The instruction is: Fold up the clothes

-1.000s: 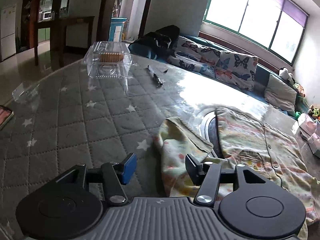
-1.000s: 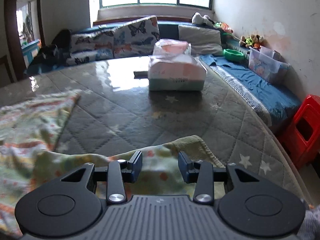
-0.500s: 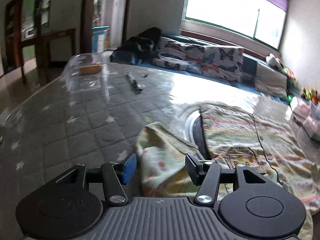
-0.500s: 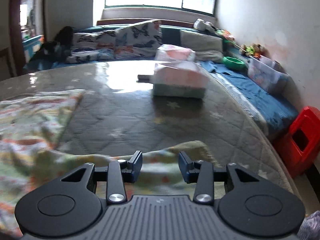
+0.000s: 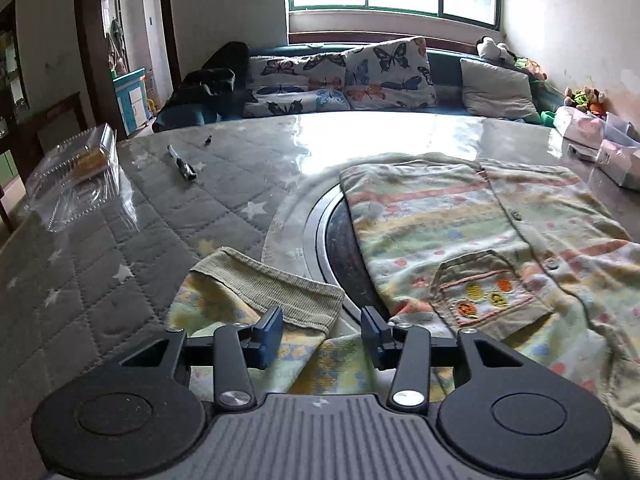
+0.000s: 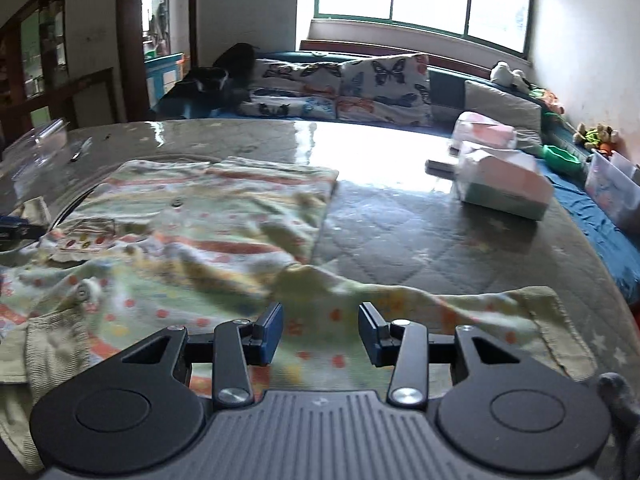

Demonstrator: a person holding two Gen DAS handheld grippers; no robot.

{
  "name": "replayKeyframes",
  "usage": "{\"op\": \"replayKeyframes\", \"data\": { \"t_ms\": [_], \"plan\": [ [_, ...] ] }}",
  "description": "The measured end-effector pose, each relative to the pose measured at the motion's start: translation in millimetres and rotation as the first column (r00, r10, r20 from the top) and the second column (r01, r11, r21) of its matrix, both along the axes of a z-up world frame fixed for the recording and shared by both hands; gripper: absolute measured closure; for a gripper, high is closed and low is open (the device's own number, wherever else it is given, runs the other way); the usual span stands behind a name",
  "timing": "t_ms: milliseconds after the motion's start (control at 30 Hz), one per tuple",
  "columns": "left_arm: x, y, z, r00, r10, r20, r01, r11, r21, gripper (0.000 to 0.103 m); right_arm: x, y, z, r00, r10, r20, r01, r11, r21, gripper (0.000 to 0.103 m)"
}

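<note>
At bottom centre, the left gripper (image 5: pixel 321 336) stands wide open over a sleeve cuff (image 5: pixel 276 286), gripping nothing. The right gripper (image 6: pixel 320 334) gapes equally, empty, above the other sleeve (image 6: pixel 460 320). The shirt (image 5: pixel 480 236) fills mid-frame on the table (image 5: pixel 120 248); tissue box (image 6: pixel 502 186) upper right.

Pastel striped garment (image 5: pixel 460 216) spread flat, rumpled
</note>
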State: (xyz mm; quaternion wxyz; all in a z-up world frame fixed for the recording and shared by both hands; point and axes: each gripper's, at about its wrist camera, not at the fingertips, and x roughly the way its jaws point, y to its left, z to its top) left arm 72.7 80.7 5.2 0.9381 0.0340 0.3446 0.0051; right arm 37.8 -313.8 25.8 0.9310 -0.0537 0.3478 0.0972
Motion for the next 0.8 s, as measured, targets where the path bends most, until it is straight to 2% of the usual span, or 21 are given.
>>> {"op": "replayKeyframes", "data": {
  "t_ms": [133,167,200,333,467,600,800],
  "plan": [
    [7,2,-7,1.0,0.0,0.001,0.0,1.0,0.019,0.081,-2,5,-4,1.0,0.007,-0.01,-0.007,1.0,0.011,0.061],
    [8,6,-6,1.0,0.01,0.004,-0.01,1.0,0.005,0.09,-3,7,-5,1.0,0.008,-0.01,-0.008,1.0,0.014,0.061],
    [8,10,-6,1.0,0.02,0.007,-0.02,1.0,-0.01,0.093,-3,8,-5,1.0,0.01,-0.011,-0.01,1.0,0.016,0.061],
    [-8,42,11,0.988,0.135,0.073,-0.126,0.985,-0.115,0.095,-6,12,-4,1.0,0.021,-0.009,-0.021,1.0,0.01,0.061],
    [-40,86,29,0.945,0.3,0.129,-0.266,0.936,-0.228,0.096,-6,14,-3,1.0,0.02,-0.005,-0.02,1.0,0.008,0.061],
    [-71,125,29,0.896,0.426,0.125,-0.383,0.883,-0.271,0.095,-6,18,-4,0.999,0.034,-0.012,-0.034,0.999,0.006,0.061],
    [-96,154,8,0.835,0.549,0.026,-0.529,0.816,-0.232,0.093,-6,25,-10,0.999,0.04,-0.027,-0.04,0.999,0.002,0.057]
  ]
}}
